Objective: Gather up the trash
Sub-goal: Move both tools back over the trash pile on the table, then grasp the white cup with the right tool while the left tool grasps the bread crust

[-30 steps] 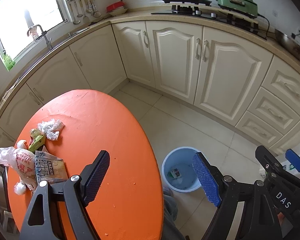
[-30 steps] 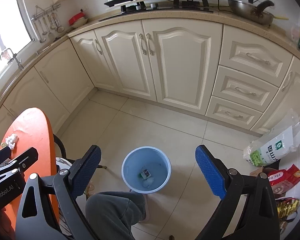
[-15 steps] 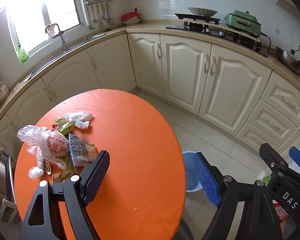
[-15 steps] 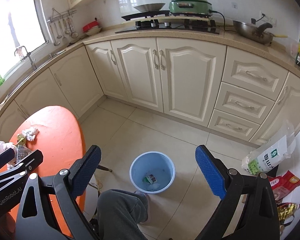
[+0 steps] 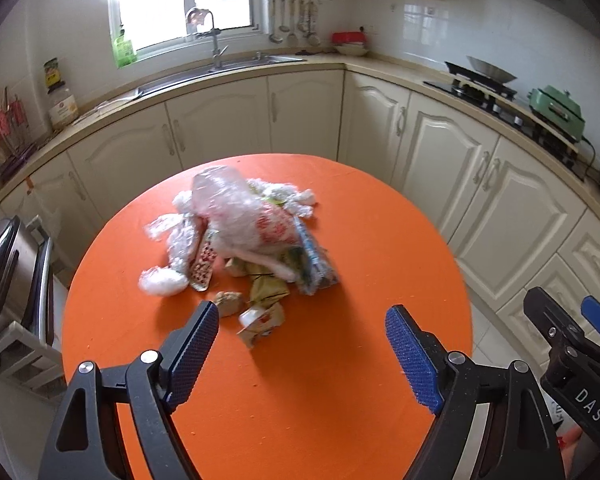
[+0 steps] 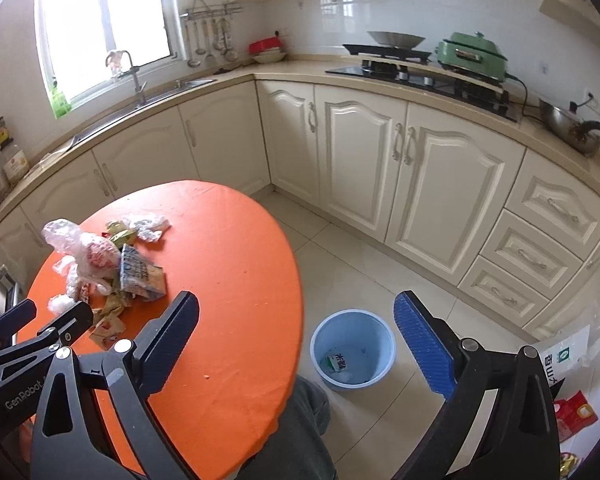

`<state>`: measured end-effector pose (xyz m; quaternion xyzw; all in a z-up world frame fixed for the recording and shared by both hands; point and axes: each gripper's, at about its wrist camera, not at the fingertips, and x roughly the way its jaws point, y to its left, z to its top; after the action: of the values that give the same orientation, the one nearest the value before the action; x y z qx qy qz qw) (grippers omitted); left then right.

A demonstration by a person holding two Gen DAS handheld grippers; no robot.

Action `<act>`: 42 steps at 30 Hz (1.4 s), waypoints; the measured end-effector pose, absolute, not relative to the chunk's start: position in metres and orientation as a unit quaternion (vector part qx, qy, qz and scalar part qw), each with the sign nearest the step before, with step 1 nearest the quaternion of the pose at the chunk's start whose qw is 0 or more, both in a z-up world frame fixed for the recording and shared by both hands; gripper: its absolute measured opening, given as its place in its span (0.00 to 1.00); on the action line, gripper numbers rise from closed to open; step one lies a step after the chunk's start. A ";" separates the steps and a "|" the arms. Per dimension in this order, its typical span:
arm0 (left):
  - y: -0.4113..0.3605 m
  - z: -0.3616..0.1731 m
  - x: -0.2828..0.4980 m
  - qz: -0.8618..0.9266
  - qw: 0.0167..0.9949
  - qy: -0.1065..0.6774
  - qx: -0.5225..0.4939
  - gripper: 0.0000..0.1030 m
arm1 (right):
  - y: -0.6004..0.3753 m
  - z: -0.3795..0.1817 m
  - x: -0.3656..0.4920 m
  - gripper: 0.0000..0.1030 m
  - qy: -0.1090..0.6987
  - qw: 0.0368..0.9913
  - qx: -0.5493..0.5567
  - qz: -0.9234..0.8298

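Two claws hang spread and empty over the orange table (image 5: pixel 340 420). Left claw (image 5: pixel 302 354) sits just short of the trash pile (image 5: pixel 244 240) at mid-table; right claw (image 6: pixel 296 344) is nearer the blue bin (image 6: pixel 384 344) on the floor, right of the table.
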<state>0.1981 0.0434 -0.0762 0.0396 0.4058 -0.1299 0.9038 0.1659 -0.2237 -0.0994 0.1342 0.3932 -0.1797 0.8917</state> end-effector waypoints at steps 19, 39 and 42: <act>0.164 -0.104 0.253 -0.020 0.880 0.473 -0.037 0.79 | -0.090 -0.140 0.265 0.97 0.476 0.875 0.083 -0.035; 0.200 -0.147 0.304 0.006 0.857 0.511 -0.069 0.79 | -0.048 -0.213 0.324 0.41 0.571 0.816 0.082 0.037; 0.191 -0.146 0.306 -0.006 0.858 0.509 -0.064 0.79 | -0.052 -0.210 0.317 0.40 0.572 0.816 0.069 0.038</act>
<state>0.3062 0.1907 -0.1464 -0.0644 0.5088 -0.0058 0.8585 0.3171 -0.0525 -0.2095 0.0695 0.5721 0.0378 0.8163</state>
